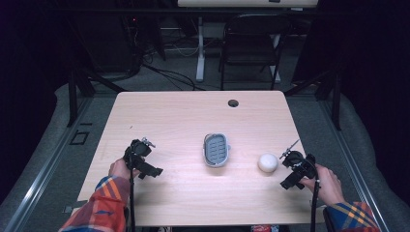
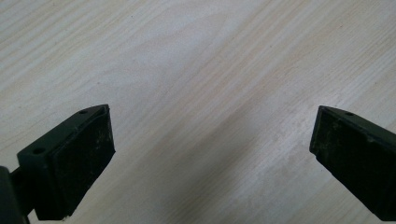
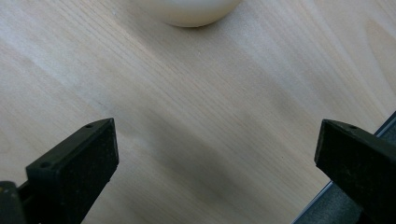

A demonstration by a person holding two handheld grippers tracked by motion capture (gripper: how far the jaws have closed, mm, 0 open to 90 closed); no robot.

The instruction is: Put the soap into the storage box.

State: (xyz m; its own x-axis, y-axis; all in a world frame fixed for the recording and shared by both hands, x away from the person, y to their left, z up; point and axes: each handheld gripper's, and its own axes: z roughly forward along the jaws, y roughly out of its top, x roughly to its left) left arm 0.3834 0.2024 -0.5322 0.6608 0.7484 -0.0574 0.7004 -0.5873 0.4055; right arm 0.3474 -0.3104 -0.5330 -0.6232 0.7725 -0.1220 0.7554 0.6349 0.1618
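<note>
Pale wood table (image 1: 183,121), a round cable hole (image 1: 233,103) near its far edge. Grey oval dish (image 1: 216,149) with a slotted floor near the middle; what kind of dish, hard to say from above. White ball (image 1: 268,163) to its right, well apart from it, just left of the right tongs (image 1: 289,150). In the right gripper view, ball (image 3: 189,11) cut off by the top edge, lower curve alone visible; right tongs (image 3: 217,154) spread wide over bare wood, nothing between the pads, table edge and grey floor at the lower right corner. Left tongs (image 1: 147,142) near the table's left side, held in a hand (image 1: 121,169) with a plaid sleeve (image 1: 96,208); in the left gripper view left tongs (image 2: 212,140) likewise spread wide, empty, plain wood grain beyond. Right hand (image 1: 329,183) partly behind its tool. Far background dark: a folding chair (image 1: 251,43) and floor cables barely made out. No readable writing or brand anywhere.
</note>
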